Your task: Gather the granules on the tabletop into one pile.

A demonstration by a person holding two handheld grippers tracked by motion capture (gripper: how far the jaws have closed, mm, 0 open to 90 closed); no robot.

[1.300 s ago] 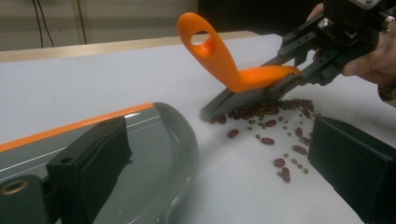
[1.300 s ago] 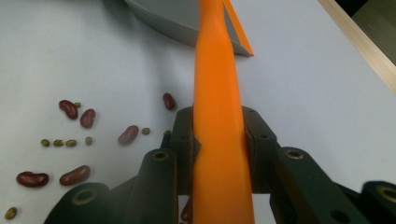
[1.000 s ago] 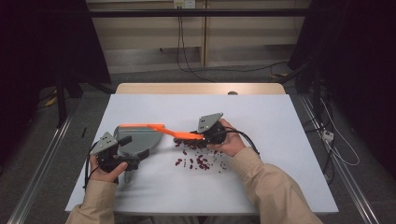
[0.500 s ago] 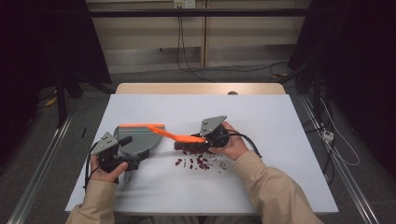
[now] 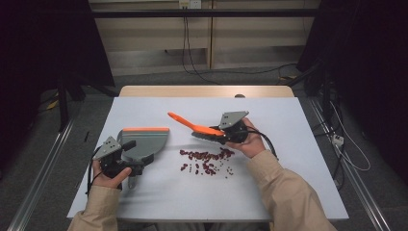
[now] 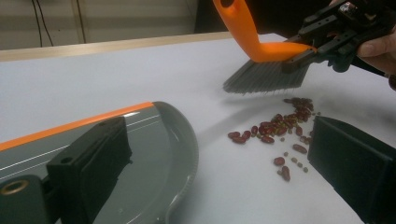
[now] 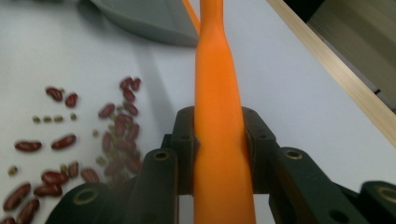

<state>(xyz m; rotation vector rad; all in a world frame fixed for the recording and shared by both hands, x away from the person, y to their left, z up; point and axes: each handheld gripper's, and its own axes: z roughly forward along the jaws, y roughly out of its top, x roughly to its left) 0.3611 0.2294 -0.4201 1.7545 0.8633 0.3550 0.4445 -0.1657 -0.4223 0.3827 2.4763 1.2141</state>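
While the right gripper [image 5: 222, 136] pinches the orange plastic brush with grey bristles [image 5: 195, 128] above the scattered red beans [image 5: 207, 161] on the white table [image 5: 269, 187], the left gripper [image 5: 126, 166] grips the grey dustpan with an orange edge [image 5: 144, 140], which lies left of the beans.

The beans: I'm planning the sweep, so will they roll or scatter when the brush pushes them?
The beans are small, rounded and loose, so they will probably roll and scatter. The brush has fine bristles, likely flexing, so tiny ones may slip through.
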